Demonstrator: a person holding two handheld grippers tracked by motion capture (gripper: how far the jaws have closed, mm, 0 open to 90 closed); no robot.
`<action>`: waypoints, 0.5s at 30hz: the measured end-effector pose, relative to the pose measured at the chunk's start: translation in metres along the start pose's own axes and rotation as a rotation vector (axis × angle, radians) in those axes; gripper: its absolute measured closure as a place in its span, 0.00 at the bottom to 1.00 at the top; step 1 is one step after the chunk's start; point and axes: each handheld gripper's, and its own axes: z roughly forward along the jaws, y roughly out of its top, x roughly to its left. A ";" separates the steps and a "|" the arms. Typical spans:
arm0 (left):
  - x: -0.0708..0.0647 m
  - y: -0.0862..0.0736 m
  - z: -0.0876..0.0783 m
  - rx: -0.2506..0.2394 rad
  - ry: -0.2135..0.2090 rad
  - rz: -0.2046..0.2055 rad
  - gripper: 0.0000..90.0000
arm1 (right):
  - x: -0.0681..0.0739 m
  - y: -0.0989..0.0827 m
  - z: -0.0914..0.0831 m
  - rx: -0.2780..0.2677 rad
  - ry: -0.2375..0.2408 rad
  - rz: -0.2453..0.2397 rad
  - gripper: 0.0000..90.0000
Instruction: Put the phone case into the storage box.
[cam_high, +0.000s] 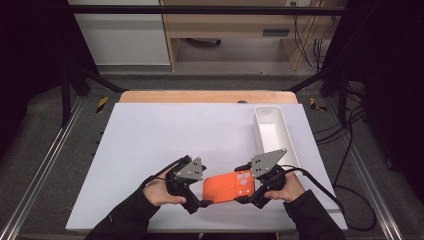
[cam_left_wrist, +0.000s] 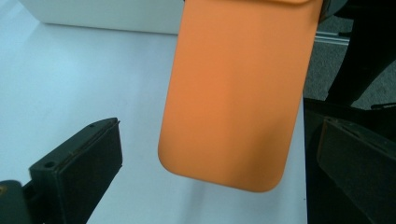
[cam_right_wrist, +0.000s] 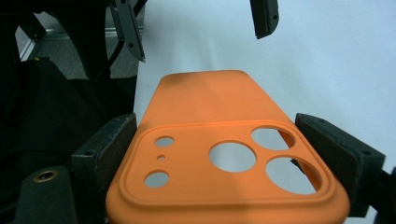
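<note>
a: starting at the left, what is the left gripper (cam_high: 200, 202) doing?

b: in the high view it sits near the front edge of the table (cam_high: 165, 130), held in the person's left hand (cam_high: 159, 192). its jaws stand wide apart. in the left gripper view the plain end of the orange phone case (cam_left_wrist: 233, 93) reaches in between them, with a clear gap to each pad, so nothing is gripped on that side.

a: and the case itself?

b: in the high view it lies flat-looking between the two grippers, low over the white table top, long side running left to right, camera cut-outs at its right end. whether its free end touches the table i cannot tell.

a: what has hold of it, then?

b: the right gripper (cam_high: 245, 192), in the person's right hand (cam_high: 285, 189). in the right gripper view its two black jaws are closed against the long edges of the case at the camera end, one pad on each side, and the raised frame with the round holes sits right between them.

a: anything further right?

b: a long white tray (cam_high: 272, 132) stands on the table along its right side, just behind the right gripper and apart from the case.
</note>
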 end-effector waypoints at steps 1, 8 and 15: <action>0.000 0.000 0.001 0.006 -0.002 0.000 0.00 | 0.000 0.001 -0.001 0.013 0.004 -0.001 0.18; -0.002 -0.001 0.005 0.048 -0.011 0.008 0.00 | 0.000 0.006 -0.002 0.058 0.012 -0.010 0.18; -0.003 -0.001 0.010 0.080 -0.001 0.013 0.00 | 0.000 0.010 -0.001 0.110 0.027 -0.018 0.18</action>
